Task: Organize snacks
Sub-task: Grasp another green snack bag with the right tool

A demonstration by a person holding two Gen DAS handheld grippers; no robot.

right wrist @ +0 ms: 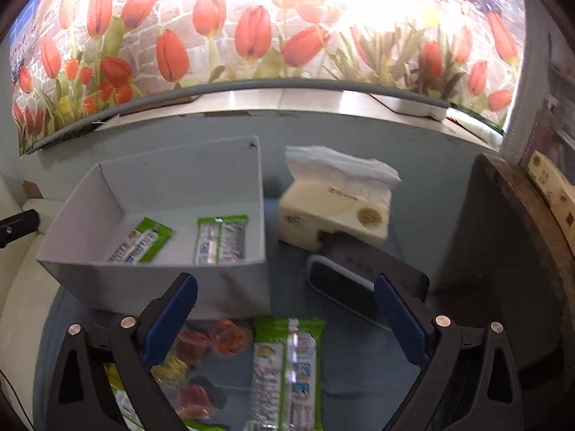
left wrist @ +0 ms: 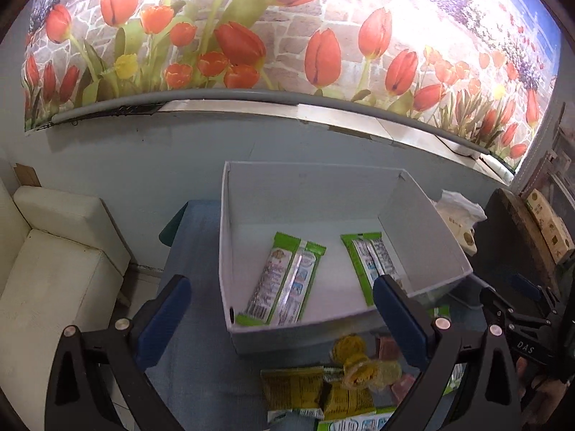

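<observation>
With both your left gripper (left wrist: 282,319) and right gripper (right wrist: 285,318) spread empty, reaching carelessly risks knocking the white cardboard box (left wrist: 230,251) or scattering the loose wrapped snacks (left wrist: 359,370).

The support is a table covered with a blue-grey cloth (left wrist: 201,287). On it stands an open white cardboard box (left wrist: 230,237), rectangular. In front of the box a loose group of snacks lies on the cloth: a green-and-white wrapped bar (right wrist: 287,370), yellow-green printed packets (left wrist: 293,386), clear-wrapped yellow candies (left wrist: 359,368) and clear-wrapped red-pink jelly pieces (right wrist: 212,339). To the right of the box sit a cream soft pack of tissues (right wrist: 334,212) and, just in front of it, a dark white-edged device (right wrist: 345,283).
</observation>
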